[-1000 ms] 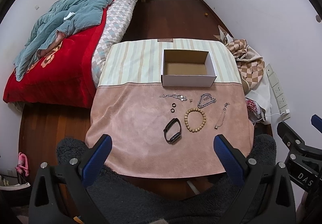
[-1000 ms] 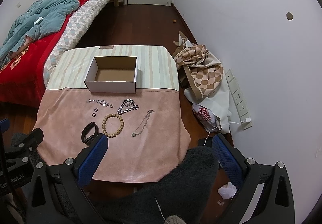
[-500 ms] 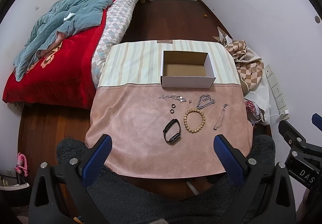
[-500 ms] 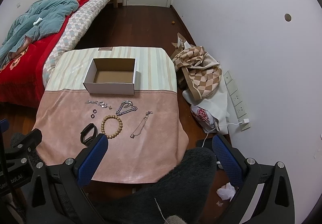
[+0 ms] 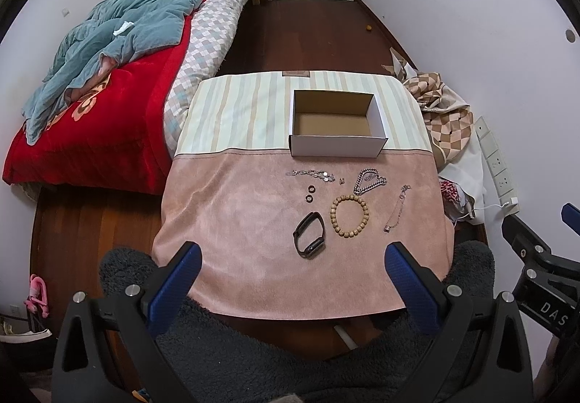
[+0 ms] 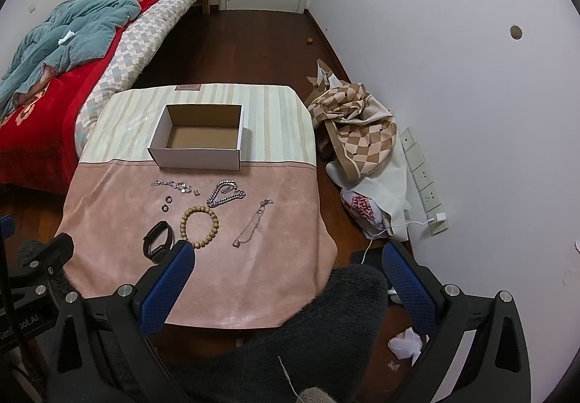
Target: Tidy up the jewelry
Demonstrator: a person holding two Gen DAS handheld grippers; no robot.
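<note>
An empty white cardboard box (image 5: 337, 147) (image 6: 197, 156) stands on the cloth-covered table (image 5: 232, 240) (image 6: 108, 221). In front of it lie a black band (image 5: 309, 234) (image 6: 157, 236), a wooden bead bracelet (image 5: 348, 215) (image 6: 199, 225), a thick silver chain (image 5: 369, 180) (image 6: 225, 192), a thin silver chain (image 5: 397, 209) (image 6: 253, 223), a silver charm chain (image 5: 311, 174) (image 6: 173, 184) and two small dark rings (image 5: 310, 193) (image 6: 166, 203). My left gripper (image 5: 293, 276) is open and empty above the table's near edge. My right gripper (image 6: 288, 276) is open and empty, near the table's front right corner.
A bed with red and teal bedding (image 5: 105, 77) stands left of the table. Checked fabric and bags (image 6: 359, 134) lie on the floor at the right wall, with a power strip (image 6: 422, 178). A dark fleece sleeve (image 5: 290, 348) is below the grippers.
Both views have drifted slightly back and up from the table. The jewelry and the box have not moved. Both grippers stay open.
</note>
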